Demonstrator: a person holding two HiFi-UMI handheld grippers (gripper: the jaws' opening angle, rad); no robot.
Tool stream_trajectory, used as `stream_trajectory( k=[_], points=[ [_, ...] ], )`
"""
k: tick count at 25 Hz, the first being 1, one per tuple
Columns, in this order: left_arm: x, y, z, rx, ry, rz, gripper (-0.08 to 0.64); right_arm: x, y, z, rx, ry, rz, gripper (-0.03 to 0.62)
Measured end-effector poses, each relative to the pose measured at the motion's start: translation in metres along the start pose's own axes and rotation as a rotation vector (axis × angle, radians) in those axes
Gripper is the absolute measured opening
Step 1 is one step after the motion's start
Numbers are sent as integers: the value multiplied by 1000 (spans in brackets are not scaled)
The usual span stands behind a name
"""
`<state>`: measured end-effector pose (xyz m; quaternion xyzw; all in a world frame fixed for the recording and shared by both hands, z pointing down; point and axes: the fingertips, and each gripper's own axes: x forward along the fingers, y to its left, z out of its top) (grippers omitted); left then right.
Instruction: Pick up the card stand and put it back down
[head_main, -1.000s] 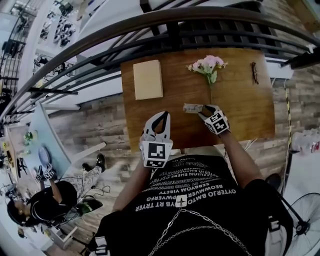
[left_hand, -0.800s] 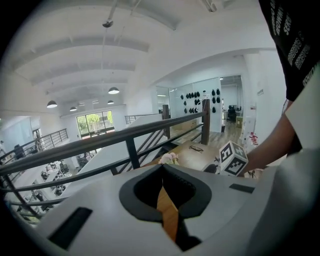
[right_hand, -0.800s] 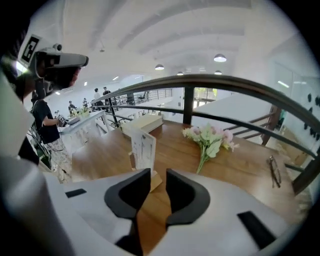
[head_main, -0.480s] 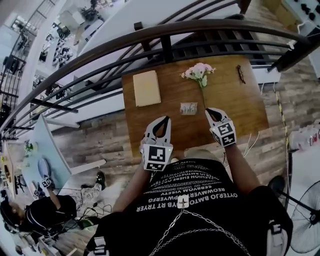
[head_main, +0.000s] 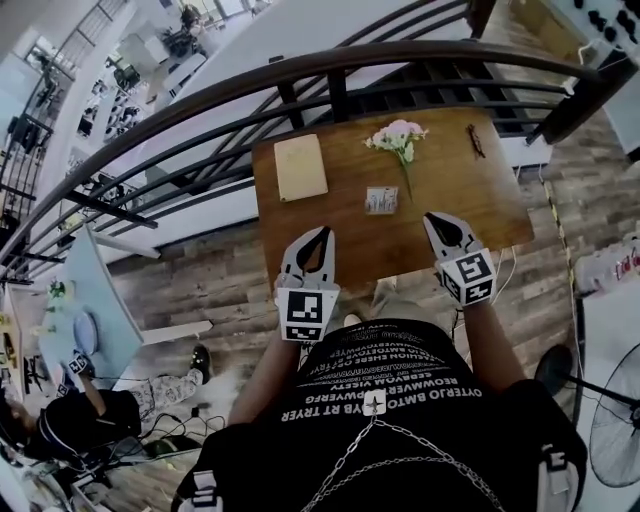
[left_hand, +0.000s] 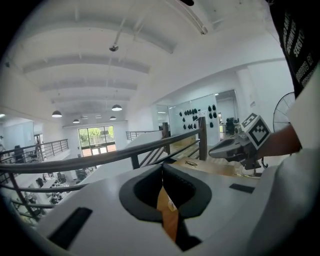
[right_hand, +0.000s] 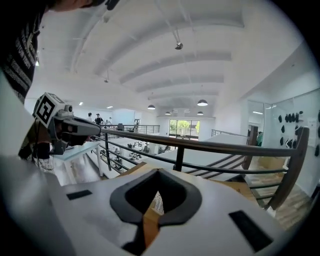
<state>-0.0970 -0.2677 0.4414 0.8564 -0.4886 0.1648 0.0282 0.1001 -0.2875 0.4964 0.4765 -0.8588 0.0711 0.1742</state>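
Looks down on a wooden surface (head_main: 340, 225) set against a dark railing (head_main: 330, 75). Finds the card stand (head_main: 381, 200) resting near the middle of that surface, free of any grip, and so judges it already put back down. Places a tan pad (head_main: 300, 167) to the left of the card stand and farther back, pink flowers (head_main: 398, 136) just behind it with the stem running down past its right edge, and a small dark thing (head_main: 474, 140) well off to its right and back. Shows the left tongs (head_main: 322, 232) and right tongs (head_main: 430, 217) nearer the body than the card stand, one on each side, well apart from it. Reads both tongs as pinched together on nothing, probably held off so as not to knock the stand.
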Motion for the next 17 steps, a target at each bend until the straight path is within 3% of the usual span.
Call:
stream_trajectory(
  k=[6, 12, 17],
  points=[
    [-31, 3, -4, -11, -34, 11, 28, -19, 28, 11, -43, -10, -5, 14],
    [-33, -6, -2, -19, -30, 13, 28, -27, 27, 12, -38, -14, -1, 14],
    [-34, -4, 10, -11, -82, 86, 26, -31, 29, 9, -33, -18, 19, 14]
  ],
)
